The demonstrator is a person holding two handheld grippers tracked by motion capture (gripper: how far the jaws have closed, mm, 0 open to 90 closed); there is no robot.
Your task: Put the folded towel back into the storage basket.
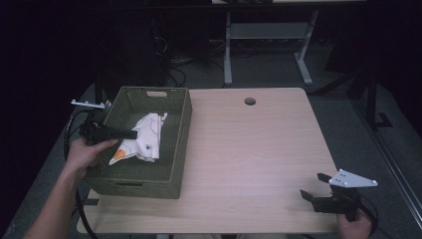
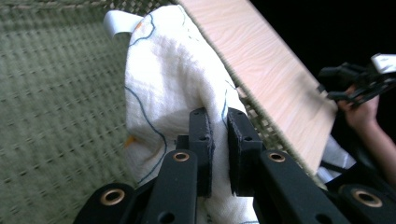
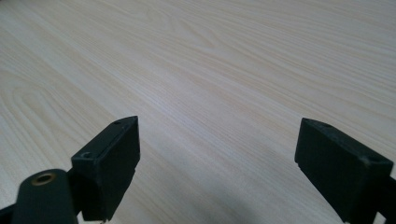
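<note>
Two grippers: I have one at the basket, one well off to its right near the table's front edge.
Basket (image 1: 181,144): green woven, sitting on the left part of the wooden table (image 1: 259,149); its near-left corner is covered by my left hand (image 1: 89,152).
Cloth (image 1: 142,139): white with blue lines and orange patches, lying crumpled inside the basket, toward its left wall.
Left gripper (image 1: 130,134): reaching over the basket's left wall, jaws clenched on a fold of the cloth; the left gripper view shows the fabric (image 2: 173,84) pinched between the pads (image 2: 201,135), which the high view is too small to confirm.
Right gripper (image 1: 314,186): far from the basket, jaws spread wide, nothing between them; its own view shows bare wood grain (image 3: 210,70).
Hidden: the cloth's lower part is cut off behind the left jaws.
Writing: I can read none; the cloth's pattern is too blurred to identify.
Extra: the left gripper view catches the right gripper (image 2: 359,79) beyond the basket's rim.
</note>
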